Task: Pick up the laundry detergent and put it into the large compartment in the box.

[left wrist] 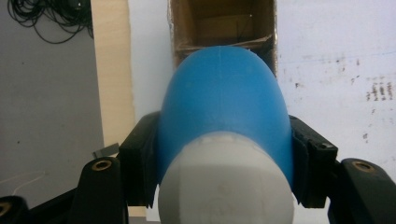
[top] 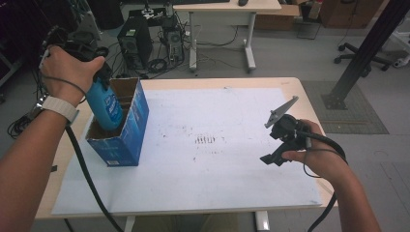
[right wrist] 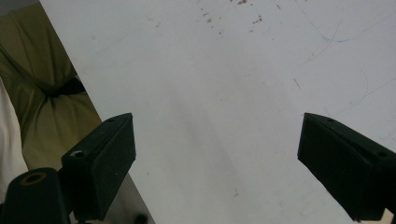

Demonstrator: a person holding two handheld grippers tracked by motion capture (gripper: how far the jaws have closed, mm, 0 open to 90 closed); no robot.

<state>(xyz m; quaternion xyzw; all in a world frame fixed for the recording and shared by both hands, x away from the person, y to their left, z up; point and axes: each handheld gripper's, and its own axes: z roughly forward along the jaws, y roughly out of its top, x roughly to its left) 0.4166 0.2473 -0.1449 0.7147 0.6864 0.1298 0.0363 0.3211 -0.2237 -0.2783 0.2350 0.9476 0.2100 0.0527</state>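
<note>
Fingers (left wrist: 140,158) clamp blue bottle (left wrist: 224,102), white cap, over cardboard box (top: 126,130).

A: What kind of room is this?
B: A lab or office workspace: a computer tower (top: 135,46) amid tangled cables (top: 162,60) at upper left, a desk (top: 227,7) at top centre, an office chair base (top: 360,60) at upper right.

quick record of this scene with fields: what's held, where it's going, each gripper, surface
held: blue bottle with white cap, clamped between the jaws of the left gripper
target: open blue cardboard box, bottle's lower end inside the near compartment
left gripper: shut on the bottle, above the box
right gripper: open, nothing between the jaws, over the white mat
surface: wooden table under the mat
</note>
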